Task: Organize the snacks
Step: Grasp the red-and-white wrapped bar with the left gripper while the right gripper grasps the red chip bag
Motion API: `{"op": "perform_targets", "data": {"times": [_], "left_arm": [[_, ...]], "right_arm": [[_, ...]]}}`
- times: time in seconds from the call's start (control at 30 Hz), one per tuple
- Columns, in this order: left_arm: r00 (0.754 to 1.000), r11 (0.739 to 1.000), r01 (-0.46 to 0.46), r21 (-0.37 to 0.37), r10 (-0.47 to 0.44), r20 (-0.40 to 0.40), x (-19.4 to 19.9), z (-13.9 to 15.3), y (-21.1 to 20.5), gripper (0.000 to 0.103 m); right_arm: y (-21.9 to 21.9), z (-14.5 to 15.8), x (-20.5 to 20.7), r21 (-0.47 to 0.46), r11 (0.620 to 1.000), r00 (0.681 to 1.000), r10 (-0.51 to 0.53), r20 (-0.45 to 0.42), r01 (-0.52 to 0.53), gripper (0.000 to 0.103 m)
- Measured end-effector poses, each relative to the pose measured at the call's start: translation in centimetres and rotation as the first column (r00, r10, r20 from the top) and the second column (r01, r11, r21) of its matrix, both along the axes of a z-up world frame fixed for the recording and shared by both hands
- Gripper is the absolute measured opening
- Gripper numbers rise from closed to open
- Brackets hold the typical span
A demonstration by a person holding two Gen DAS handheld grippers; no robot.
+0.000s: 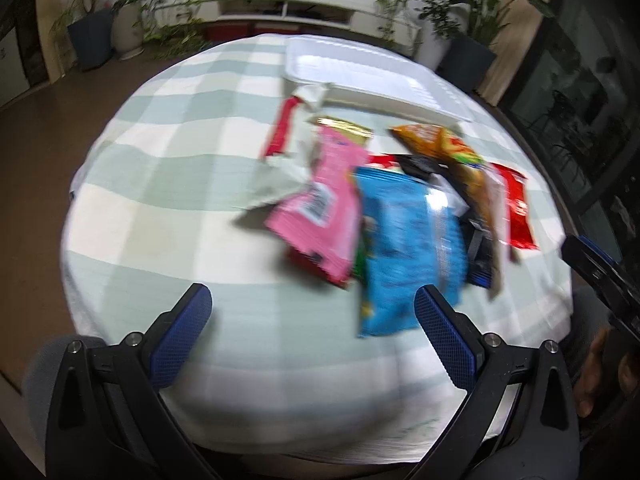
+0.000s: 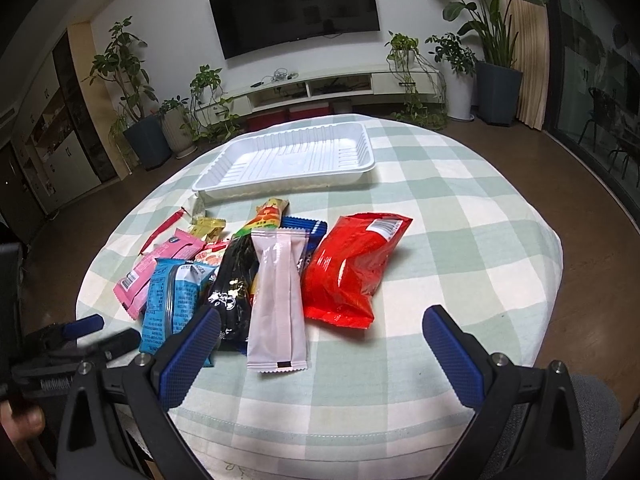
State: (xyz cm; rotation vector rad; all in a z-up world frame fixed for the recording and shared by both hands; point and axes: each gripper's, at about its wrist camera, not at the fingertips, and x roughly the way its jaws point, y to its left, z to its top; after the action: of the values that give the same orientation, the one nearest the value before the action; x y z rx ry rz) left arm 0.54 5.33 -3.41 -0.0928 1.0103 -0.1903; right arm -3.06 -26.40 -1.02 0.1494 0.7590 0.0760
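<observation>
- Hovering low over the near edge of the checked tablecloth [image 2: 440,208], the right gripper [image 2: 320,344] has its blue-padded fingers [image 2: 452,360] spread wide with nothing between them.
- The left gripper [image 1: 312,328] is likewise spread wide and empty above the near cloth; its view is blurred. It shows at the left edge of the right wrist view, with part of a hand [image 2: 20,420] below it.
- Just beyond the right gripper, a pale pink wrapper [image 2: 278,296] lies lengthwise on top of the snack pile, its near end closest to the fingers.
- A black packet [image 2: 236,280] lies touching the pale wrapper's left side; a blue packet [image 2: 172,296] lies left of that, partly behind the right gripper's left finger.
- A pink packet [image 2: 156,268] lies at the pile's left edge, beside the blue one.
- A large red bag [image 2: 352,264] lies on the cloth at the pile's right side, beside the pale wrapper.
- Further in, an orange-green packet [image 2: 268,216] and a dark blue packet [image 2: 304,226] show from under the pile.
- A white plastic tray [image 2: 224,176] stands past the pile, near it, holding nothing.
- Potted plants [image 2: 136,92] and a wall television [image 2: 294,4] stand behind.
</observation>
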Motion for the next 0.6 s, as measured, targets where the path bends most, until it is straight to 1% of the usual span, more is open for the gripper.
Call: {"op": "perform_targets", "data": {"times": [0.1,0.13,0.2,0.3,0.33,0.37,0.43,0.47,0.5,0.53,0.57,0.6], "left_arm": [[1.000,0.999,0.023,0.042,-0.024,0.017,1.5,1.2,1.4,0.103],[0.999,0.998,0.043,0.056,-0.044,0.024,2.1,1.7,1.6,0.103],[0.996,0.994,0.082,0.076,-0.084,0.028,3.2,2.4,1.7,0.103],[0.980,0.978,0.196,0.075,-0.198,0.021,4.6,3.6,0.5,0.101],[0.971,0.968,0.234,0.091,-0.237,0.022,5.3,4.1,0.1,0.101],[0.968,0.963,0.248,0.104,-0.252,0.020,5.8,4.4,-0.4,0.101],[0.969,0.963,0.245,0.114,-0.248,0.016,8.4,5.0,0.1,0.095],[0.971,0.966,0.237,0.107,-0.239,0.008,9.5,5.1,0.1,0.088],[0.972,0.968,0.234,0.091,-0.235,-0.005,10.6,5.1,0.4,0.078],[0.972,0.970,0.233,0.068,-0.231,-0.039,12.2,4.7,0.9,0.071],[0.972,0.971,0.232,0.064,-0.228,-0.063,13.1,4.4,0.9,0.061],[0.970,0.970,0.232,0.070,-0.226,-0.086,13.9,4.0,1.0,0.055]], "right_arm": [[0.3,0.0,-0.5,0.026,0.999,1.000,0.021,0.008,-0.022,0.103],[0.5,0.0,-0.7,0.040,0.999,0.999,0.036,0.009,-0.036,0.103],[0.8,-0.1,-0.8,0.051,0.997,0.999,0.049,0.004,-0.050,0.099],[0.7,0.0,-0.3,0.067,0.995,0.997,0.069,-0.019,-0.068,0.093],[0.5,0.2,0.1,0.069,0.995,0.997,0.075,-0.026,-0.073,0.091],[0.8,0.1,-0.1,0.071,0.994,0.996,0.082,-0.034,-0.080,0.089],[0.4,0.3,0.5,0.075,0.993,0.995,0.092,-0.044,-0.089,0.087],[0.5,0.4,0.7,0.078,0.992,0.994,0.100,-0.047,-0.096,0.085],[-0.2,0.5,1.3,0.083,0.991,0.993,0.107,-0.052,-0.102,0.082],[-0.3,0.6,1.2,0.088,0.991,0.992,0.110,-0.055,-0.105,0.082],[-0.4,0.7,1.3,0.096,0.990,0.992,0.109,-0.058,-0.103,0.081],[-0.8,0.8,1.6,0.101,0.990,0.992,0.107,-0.060,-0.101,0.081]]}}
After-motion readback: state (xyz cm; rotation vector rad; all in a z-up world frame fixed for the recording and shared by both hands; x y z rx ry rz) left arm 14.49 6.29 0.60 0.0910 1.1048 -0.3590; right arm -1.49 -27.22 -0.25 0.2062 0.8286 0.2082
